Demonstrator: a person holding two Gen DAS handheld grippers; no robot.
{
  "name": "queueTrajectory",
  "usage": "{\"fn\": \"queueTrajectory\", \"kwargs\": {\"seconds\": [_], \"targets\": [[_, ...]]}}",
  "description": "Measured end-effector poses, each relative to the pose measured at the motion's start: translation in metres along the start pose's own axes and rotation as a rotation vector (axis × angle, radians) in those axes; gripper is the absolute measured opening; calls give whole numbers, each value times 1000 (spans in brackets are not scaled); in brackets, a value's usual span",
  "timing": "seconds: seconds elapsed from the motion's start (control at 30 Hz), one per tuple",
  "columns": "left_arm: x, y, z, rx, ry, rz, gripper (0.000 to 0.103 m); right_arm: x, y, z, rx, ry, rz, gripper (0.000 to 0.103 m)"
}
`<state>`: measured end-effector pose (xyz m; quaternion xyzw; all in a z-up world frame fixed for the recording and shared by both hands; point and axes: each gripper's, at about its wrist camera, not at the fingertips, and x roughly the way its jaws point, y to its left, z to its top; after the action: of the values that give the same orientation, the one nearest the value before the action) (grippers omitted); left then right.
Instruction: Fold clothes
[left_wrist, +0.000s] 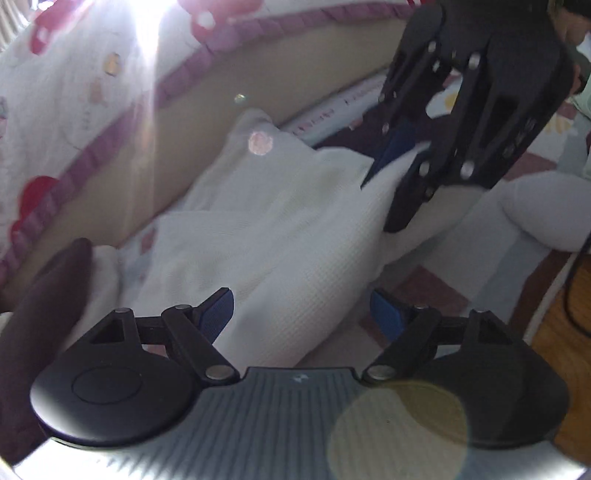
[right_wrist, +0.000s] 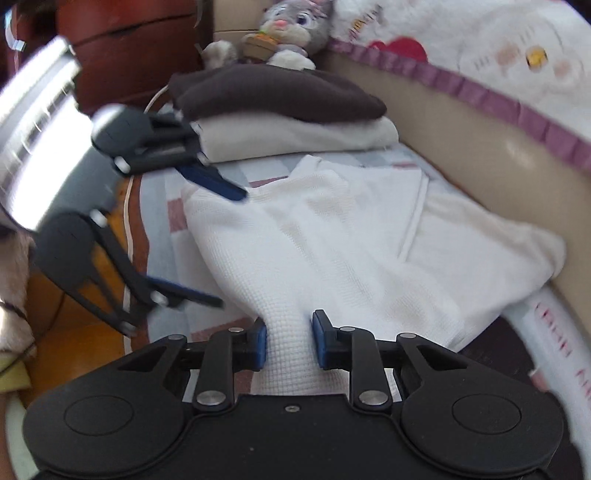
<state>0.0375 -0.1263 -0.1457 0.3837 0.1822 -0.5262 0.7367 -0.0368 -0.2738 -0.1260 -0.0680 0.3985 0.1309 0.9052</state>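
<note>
The right gripper (right_wrist: 289, 341) pinches a waffle-knit white garment (right_wrist: 332, 236); the left gripper (left_wrist: 303, 314) gapes. Only the right view shows folded stack (right_wrist: 288, 122).

The left hand-held gripper (left_wrist: 302, 314) is hanging with its two blue-padded fingers (left_wrist: 218, 314) spread wide apart, nothing caught between them. The right hand-held gripper (right_wrist: 289, 341) is reaching in from the opposite side, its blue pads (right_wrist: 320, 341) drawn in close and pinching a fold of white cloth.
</note>
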Motion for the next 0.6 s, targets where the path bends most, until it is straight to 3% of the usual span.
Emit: {"fn": "queueTrajectory", "kwargs": {"seconds": [0.07,0.13,0.23,0.3,0.43,0.6], "targets": [[15,12,4,-53,35,-6,41,-3,-4,0,23,-8,14,27],[23,27,8,-154,40,-34,29,-5,-8,-1,47,-17,28,27],[23,43,12,-267,29,-58,27,-9,-11,-1,71,-25,43,39],[26,52,7,-345,32,-89,27,-10,-2,-2,38,-11,23,55],[31,71,-2,-516,44,-159,27,-1,23,-14,-103,23,-80,64],[42,78,-6,-599,41,-183,27,18,60,-31,-357,37,-269,67]]}}
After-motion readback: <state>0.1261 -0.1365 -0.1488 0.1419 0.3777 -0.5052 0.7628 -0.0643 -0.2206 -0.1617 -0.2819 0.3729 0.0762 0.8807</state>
